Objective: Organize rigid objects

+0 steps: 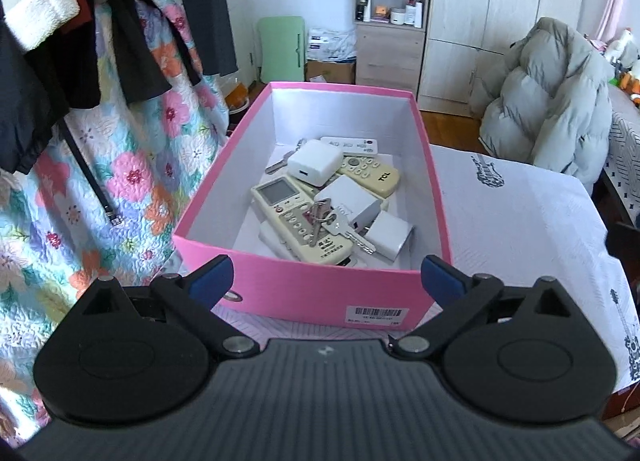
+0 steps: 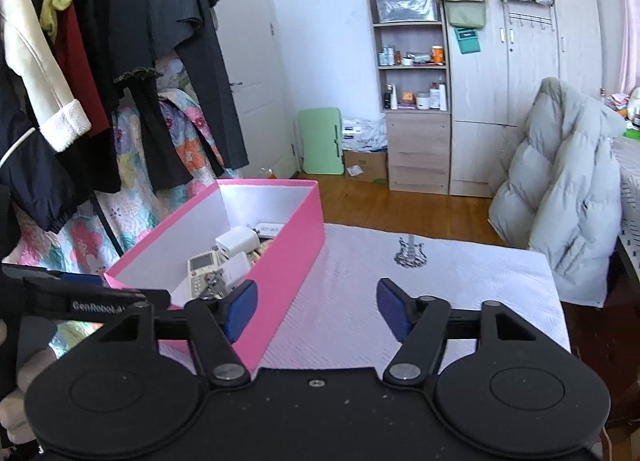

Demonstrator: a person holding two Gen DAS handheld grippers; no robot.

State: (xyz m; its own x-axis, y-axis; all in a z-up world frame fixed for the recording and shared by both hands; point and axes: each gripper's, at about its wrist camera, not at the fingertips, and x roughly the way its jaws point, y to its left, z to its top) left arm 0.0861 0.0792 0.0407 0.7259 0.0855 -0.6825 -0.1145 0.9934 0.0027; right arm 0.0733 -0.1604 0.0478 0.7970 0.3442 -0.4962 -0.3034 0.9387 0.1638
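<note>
Since both the left gripper [image 1: 326,275] and right gripper [image 2: 316,307] hang open and empty, either should descend squarely into the box [image 1: 304,289]; clutter there demands a narrow, single-item pinch.

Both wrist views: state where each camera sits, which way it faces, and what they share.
Left wrist: sits behind the open left gripper, looking down into the pink box of remotes, chargers and keys.
Right wrist: sits behind the open right gripper, to the box's right, facing the white cloth; the left gripper's arm and a blurred hand show at the left edge.
Shared: the pink box, the white cloth, the grey puffer jacket, the shelf unit.
</note>
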